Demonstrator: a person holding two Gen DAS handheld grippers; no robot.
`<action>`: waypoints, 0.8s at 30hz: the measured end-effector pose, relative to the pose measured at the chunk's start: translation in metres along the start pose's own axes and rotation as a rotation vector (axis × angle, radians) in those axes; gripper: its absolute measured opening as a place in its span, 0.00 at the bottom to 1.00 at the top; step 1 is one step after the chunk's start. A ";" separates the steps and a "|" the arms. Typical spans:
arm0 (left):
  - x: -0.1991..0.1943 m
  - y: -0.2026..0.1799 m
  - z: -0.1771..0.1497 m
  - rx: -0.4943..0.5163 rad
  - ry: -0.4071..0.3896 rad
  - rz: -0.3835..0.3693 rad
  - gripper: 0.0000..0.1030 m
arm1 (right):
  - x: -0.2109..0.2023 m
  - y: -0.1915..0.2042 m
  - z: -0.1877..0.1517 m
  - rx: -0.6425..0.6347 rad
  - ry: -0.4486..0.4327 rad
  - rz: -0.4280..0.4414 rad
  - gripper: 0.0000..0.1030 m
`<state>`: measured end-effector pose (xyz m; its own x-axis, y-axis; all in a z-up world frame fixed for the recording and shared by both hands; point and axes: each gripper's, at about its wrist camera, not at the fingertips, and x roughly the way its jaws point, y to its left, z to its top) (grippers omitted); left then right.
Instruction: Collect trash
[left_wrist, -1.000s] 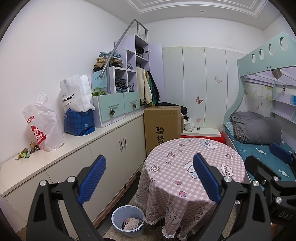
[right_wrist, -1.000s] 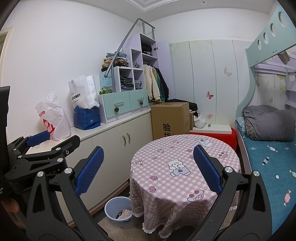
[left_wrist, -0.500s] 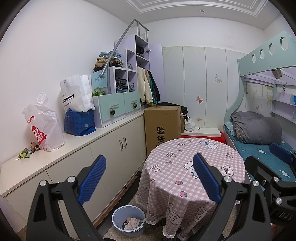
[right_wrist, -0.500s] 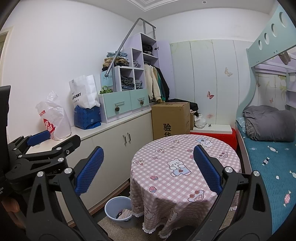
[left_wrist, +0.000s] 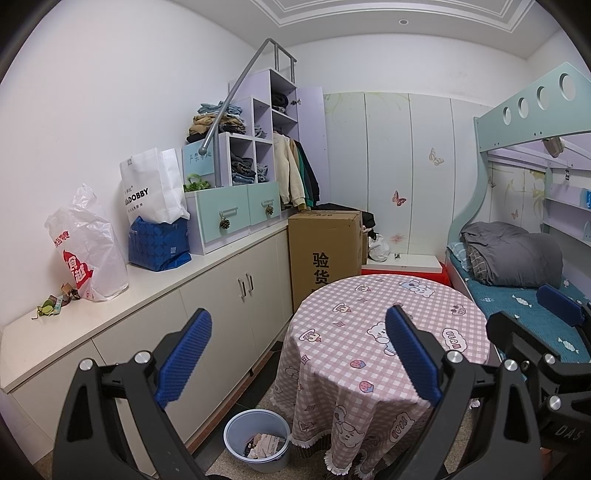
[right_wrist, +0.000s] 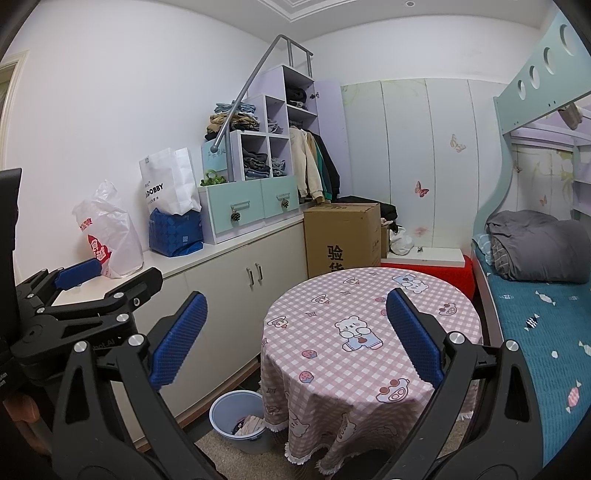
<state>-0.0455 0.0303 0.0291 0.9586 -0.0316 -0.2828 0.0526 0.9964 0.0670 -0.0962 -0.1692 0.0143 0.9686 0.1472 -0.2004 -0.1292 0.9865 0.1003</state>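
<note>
Hovering above the floor and facing the room, the left claw (left_wrist: 295, 350) and the right claw (right_wrist: 295, 332) are both spread wide with nothing between their blue pads. The likeliest trash is the small heap of crumpled wrappers (left_wrist: 55, 304) at the near left end of the counter (left_wrist: 147, 295), just beside the white plastic bag (left_wrist: 88, 247) with red print. I judge those scraps light, thin and springy, prone to slipping or scattering, so a pinch across the bunched middle should serve better than one at a loose edge. What exactly they are is too small to tell.

A bin (left_wrist: 257, 441) stands on the floor between the cabinet doors and the round table (left_wrist: 380, 332), partly tucked under the hanging checked cloth, with paper already inside. The cloth fringe overhangs its right rim, so a drop is best made from the cabinet side. Further along the counter stand a blue bag (left_wrist: 159, 243) and a white paper bag (left_wrist: 151, 192), well apart from the scraps.
</note>
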 end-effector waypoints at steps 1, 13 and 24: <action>0.000 0.001 0.000 0.000 0.001 0.000 0.90 | 0.000 0.000 0.000 0.000 0.000 0.000 0.93; 0.002 0.001 0.000 0.002 0.003 0.000 0.90 | 0.002 -0.004 -0.001 -0.003 0.009 0.012 0.93; 0.004 0.005 -0.003 0.003 0.009 -0.001 0.90 | 0.003 -0.006 -0.002 -0.001 0.015 0.013 0.93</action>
<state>-0.0424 0.0351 0.0250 0.9561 -0.0316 -0.2913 0.0541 0.9961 0.0696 -0.0931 -0.1748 0.0111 0.9636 0.1612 -0.2133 -0.1421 0.9846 0.1020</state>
